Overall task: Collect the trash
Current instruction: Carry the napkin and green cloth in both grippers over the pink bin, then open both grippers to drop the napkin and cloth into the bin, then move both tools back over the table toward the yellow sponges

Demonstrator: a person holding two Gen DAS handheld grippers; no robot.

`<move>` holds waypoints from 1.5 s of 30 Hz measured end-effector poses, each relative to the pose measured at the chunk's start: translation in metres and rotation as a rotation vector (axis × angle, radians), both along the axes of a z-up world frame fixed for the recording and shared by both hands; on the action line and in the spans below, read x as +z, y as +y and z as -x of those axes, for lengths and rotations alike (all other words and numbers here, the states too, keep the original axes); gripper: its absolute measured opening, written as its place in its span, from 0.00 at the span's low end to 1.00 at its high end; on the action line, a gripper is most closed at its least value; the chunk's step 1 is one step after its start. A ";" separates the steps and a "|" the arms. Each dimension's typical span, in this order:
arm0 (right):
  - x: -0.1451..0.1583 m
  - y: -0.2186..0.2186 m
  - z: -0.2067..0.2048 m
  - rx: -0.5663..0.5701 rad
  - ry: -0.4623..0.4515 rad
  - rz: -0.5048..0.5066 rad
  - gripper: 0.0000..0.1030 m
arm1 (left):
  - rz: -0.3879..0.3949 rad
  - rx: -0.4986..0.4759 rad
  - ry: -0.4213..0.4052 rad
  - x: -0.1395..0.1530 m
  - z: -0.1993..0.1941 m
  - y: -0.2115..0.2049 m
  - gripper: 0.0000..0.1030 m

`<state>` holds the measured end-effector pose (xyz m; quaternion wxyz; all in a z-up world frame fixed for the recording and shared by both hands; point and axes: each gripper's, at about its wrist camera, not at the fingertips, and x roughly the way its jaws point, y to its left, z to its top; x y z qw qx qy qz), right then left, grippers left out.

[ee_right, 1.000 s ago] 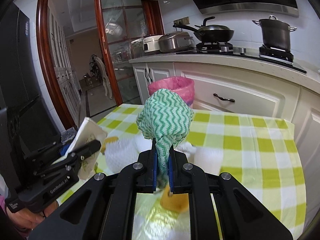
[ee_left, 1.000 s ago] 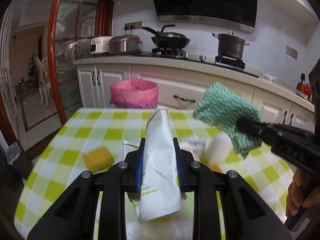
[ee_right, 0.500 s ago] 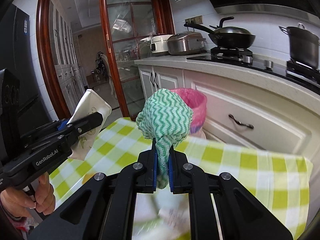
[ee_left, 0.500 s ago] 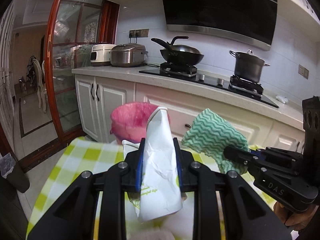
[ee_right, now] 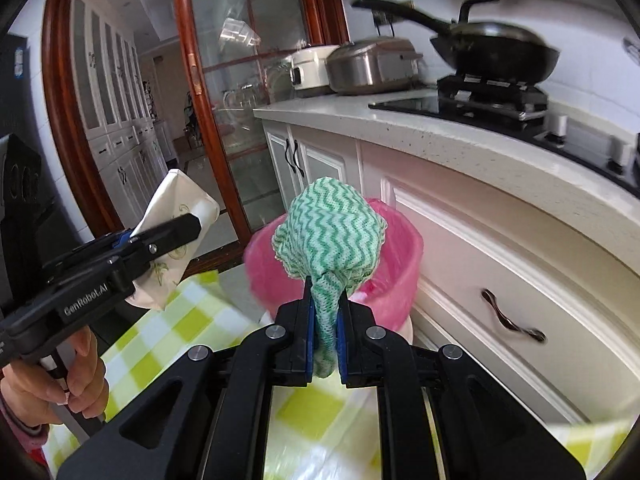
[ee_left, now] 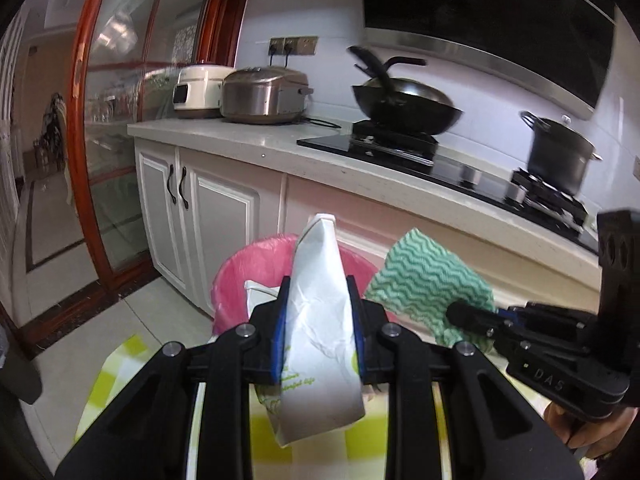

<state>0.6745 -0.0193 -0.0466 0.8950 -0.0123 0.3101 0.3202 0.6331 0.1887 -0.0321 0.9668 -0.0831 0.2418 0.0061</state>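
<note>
**Both grippers loaded, bin just ahead of the jaws**

My left gripper [ee_left: 319, 320] has its jaws clamped tight on a white paper packet [ee_left: 320, 320], which stands up between the blue pads and hangs down below them. My right gripper [ee_right: 324, 336] is closed hard on the neck of a green zigzag cloth [ee_right: 330, 236], whose bunched head bulges above the fingertips.

Just beyond and below both sets of jaws sits the pink-lined trash bin [ee_right: 400, 280], its rim [ee_left: 240, 264] showing either side of the packet; some white scrap already lies inside it. Under the jaws I see the edge of the green-checked tablecloth [ee_right: 192, 320]. Past the bin are the white cabinets [ee_left: 216, 216], with a wok [ee_left: 404, 108] on the counter above.
</note>
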 end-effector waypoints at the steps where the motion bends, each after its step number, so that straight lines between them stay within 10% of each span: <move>1: -0.004 0.003 -0.013 -0.004 0.009 -0.004 0.11 | 0.007 0.008 0.001 -0.003 -0.014 0.007 0.24; 13: -0.060 0.041 -0.109 -0.002 0.071 -0.034 0.16 | 0.037 0.035 0.038 -0.055 -0.113 0.051 0.38; 17: -0.067 0.041 -0.111 -0.001 0.058 -0.050 0.53 | 0.038 0.065 0.026 -0.059 -0.111 0.060 0.44; 21: -0.062 0.035 -0.103 -0.022 0.047 -0.052 0.53 | 0.021 0.083 0.019 -0.051 -0.091 0.061 0.46; 33: 0.036 -0.009 0.046 -0.014 -0.067 -0.012 0.63 | -0.093 0.081 -0.081 0.040 0.076 0.001 0.95; 45: 0.077 -0.090 0.268 -0.009 -0.174 -0.008 0.74 | -0.122 0.058 -0.121 0.051 0.298 -0.065 0.95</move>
